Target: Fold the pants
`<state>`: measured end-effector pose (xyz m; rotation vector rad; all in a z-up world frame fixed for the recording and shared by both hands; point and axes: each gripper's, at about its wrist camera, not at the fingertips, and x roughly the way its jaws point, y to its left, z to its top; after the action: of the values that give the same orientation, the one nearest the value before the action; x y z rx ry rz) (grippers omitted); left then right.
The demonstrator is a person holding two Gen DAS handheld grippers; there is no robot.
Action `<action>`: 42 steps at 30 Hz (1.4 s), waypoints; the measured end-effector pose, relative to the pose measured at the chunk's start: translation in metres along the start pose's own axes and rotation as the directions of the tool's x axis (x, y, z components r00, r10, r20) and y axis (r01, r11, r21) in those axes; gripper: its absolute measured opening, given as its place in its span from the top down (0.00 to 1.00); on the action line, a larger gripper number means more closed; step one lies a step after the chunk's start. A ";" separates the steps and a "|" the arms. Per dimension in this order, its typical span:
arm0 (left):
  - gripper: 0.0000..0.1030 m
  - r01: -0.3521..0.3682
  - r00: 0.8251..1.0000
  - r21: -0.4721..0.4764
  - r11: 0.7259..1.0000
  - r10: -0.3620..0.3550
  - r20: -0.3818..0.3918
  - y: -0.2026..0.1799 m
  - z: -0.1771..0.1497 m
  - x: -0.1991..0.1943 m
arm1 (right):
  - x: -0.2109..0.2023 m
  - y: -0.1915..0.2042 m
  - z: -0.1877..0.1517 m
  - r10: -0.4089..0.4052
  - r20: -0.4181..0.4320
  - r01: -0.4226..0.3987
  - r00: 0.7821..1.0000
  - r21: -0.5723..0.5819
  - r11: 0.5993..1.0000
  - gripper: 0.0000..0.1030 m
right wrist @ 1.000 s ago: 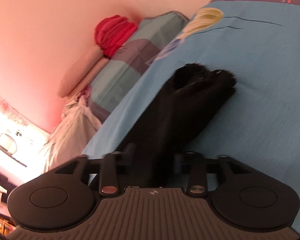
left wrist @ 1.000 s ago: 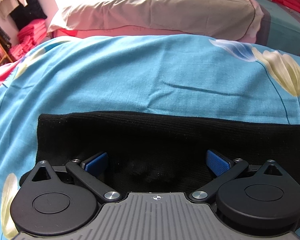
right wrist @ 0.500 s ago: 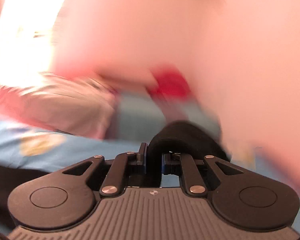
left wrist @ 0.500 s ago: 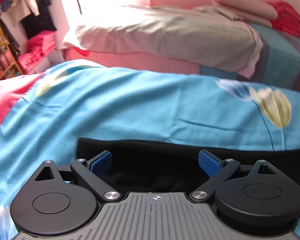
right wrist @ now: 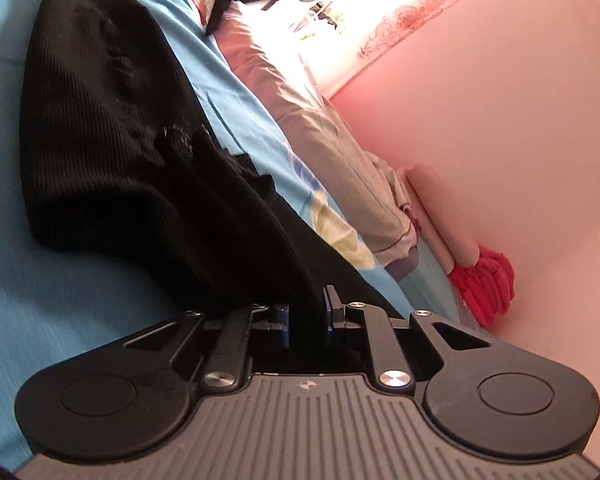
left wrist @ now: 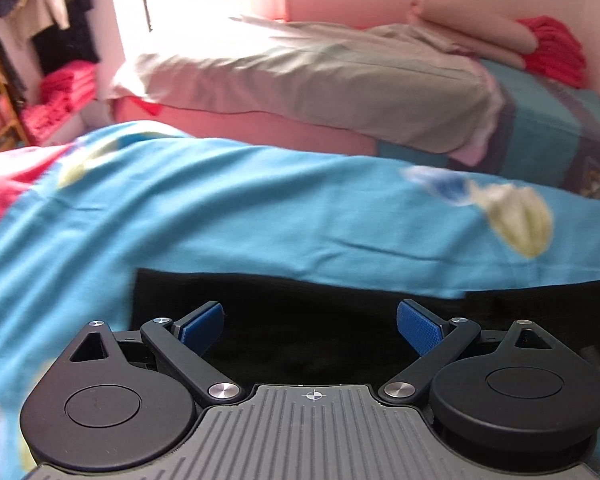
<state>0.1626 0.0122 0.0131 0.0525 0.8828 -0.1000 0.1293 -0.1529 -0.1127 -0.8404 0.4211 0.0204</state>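
Lying across the lower half of the left wrist view: black pants (left wrist: 308, 320), spread flat on the blue floral bedsheet (left wrist: 260, 208). Hovering over that dark fabric at bottom centre: left gripper (left wrist: 310, 326), fingers (left wrist: 416, 330) spread wide apart, blue pads facing inward, nothing held between them. Showing between and beyond both pads: pants cloth, with its upper edge running left to right just above the fingertips.

Filling the left and centre of the right wrist view: pants (right wrist: 132, 136), ribbed knit, bunched into a thick fold on the bedsheet (right wrist: 40, 312) and narrowing toward bottom centre. Clamping on that narrowed end: right gripper (right wrist: 306, 318), fingers (right wrist: 284, 324) drawn close together with a black strip of fabric pinched between the blue pads. Running from the pads up toward the upper left of the frame: the remaining cloth.

Resting in the background: grey pillow (left wrist: 320, 80) at upper centre, red folded cloth (right wrist: 488, 284) at right.
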 end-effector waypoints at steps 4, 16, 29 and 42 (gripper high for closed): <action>0.00 0.040 0.999 0.066 0.997 -0.038 -0.031 -0.050 -0.012 0.027 | -0.002 0.009 -0.005 -0.006 0.012 0.006 1.000 -0.031 0.999 0.81; 0.00 -0.013 0.996 0.152 0.988 0.027 -0.085 -0.074 -0.042 0.049 | -0.018 -0.073 -0.081 -0.181 -0.111 0.188 0.977 0.054 0.981 0.37; 0.00 -0.044 0.996 0.224 0.974 0.059 -0.060 -0.095 -0.049 0.048 | 0.026 -0.149 -0.118 -0.061 -0.241 0.156 0.969 0.400 0.903 0.33; 0.00 -0.007 0.992 0.178 0.984 0.029 -0.121 -0.087 -0.042 0.053 | -0.015 -0.142 -0.112 0.109 -0.126 -0.068 0.986 0.292 0.954 0.20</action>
<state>0.1544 -0.0741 -0.0548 0.2356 0.9947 -0.1595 0.1015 -0.3280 -0.0712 -0.5376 0.5804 -0.0169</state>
